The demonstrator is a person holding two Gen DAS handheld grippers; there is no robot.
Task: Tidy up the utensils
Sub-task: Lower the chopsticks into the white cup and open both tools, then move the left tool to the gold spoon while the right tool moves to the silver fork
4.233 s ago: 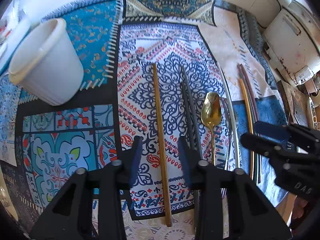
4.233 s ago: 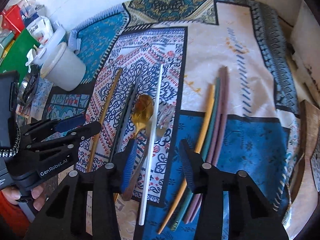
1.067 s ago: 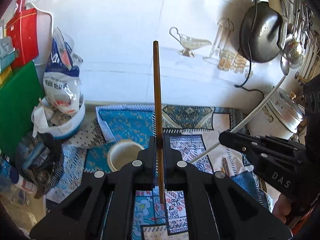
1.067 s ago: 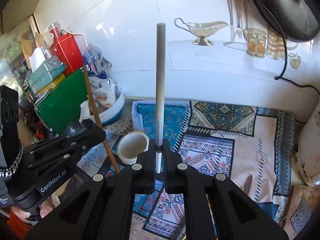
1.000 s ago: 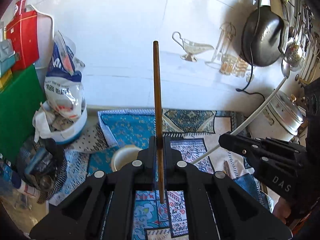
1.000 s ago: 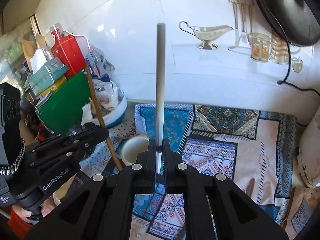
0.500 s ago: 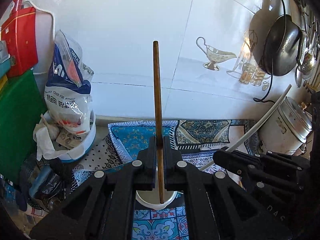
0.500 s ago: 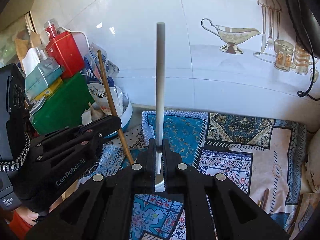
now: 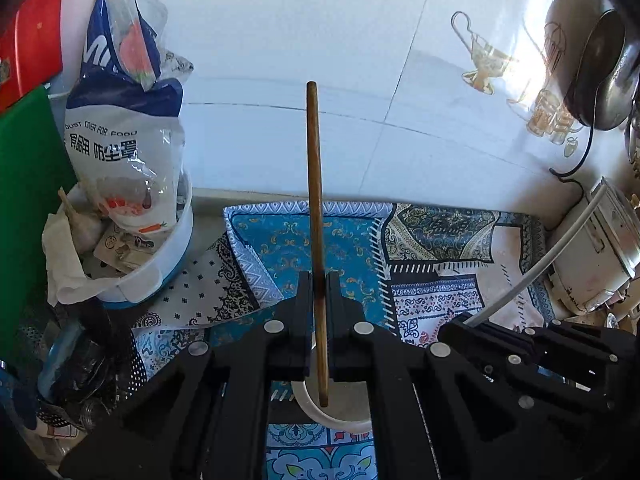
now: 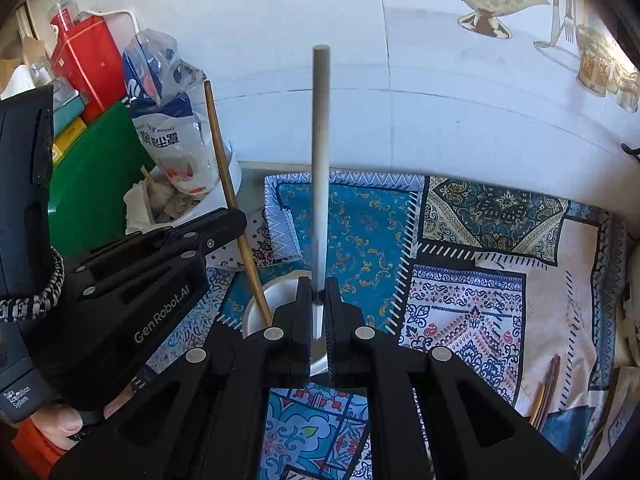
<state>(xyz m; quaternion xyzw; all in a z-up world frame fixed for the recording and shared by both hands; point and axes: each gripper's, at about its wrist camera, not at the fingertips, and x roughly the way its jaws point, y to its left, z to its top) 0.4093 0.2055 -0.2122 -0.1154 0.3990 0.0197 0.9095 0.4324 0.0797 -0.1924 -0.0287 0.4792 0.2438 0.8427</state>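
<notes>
Brown wooden chopstick (image 9: 315,208) is clamped upright in the left gripper (image 9: 319,332), its lower tip over the round white cup (image 9: 340,420) mouth just below, presumably for dropping in. Right gripper (image 10: 318,320) pinches a pale grey stick (image 10: 321,160) likewise, above the same cup.

You cannot see most of the white cup (image 9: 340,416), because the left gripper (image 9: 318,280) covers it; only part of its rim shows. The lower end of the white chopstick (image 10: 321,160) is hidden between the right gripper (image 10: 318,284) fingers. The utensils (image 10: 546,392) on the cloth are cut by the gripper body, too small to tell apart.
</notes>
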